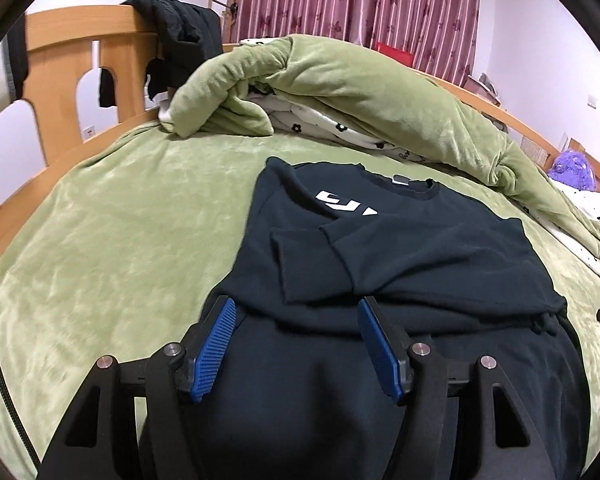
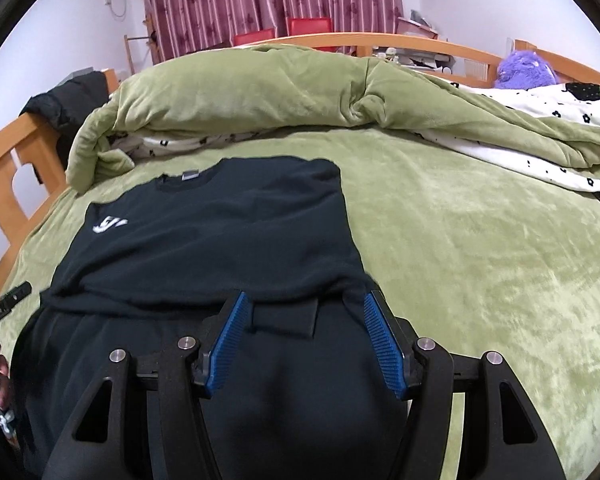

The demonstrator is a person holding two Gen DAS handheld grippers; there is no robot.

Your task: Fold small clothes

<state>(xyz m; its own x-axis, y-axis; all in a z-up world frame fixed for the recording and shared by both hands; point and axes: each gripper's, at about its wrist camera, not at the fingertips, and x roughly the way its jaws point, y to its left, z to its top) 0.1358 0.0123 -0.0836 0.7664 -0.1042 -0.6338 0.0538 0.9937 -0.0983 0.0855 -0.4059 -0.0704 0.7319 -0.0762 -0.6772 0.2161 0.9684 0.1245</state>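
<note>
The dark sweatshirt (image 1: 400,248) lies flat on the green bed cover (image 1: 120,240), sleeves already folded in across the body. The bottom-to-collar fold seems left. The left gripper (image 1: 296,312) and right gripper (image 2: 304,304) stand wide, empty, over the hem at 6 o'clock.

Surface: a bed (image 2: 480,248) under green plush cover.
On it: black sweatshirt (image 2: 220,232), sleeves folded in; rumpled green quilt (image 2: 260,88) behind.
</note>
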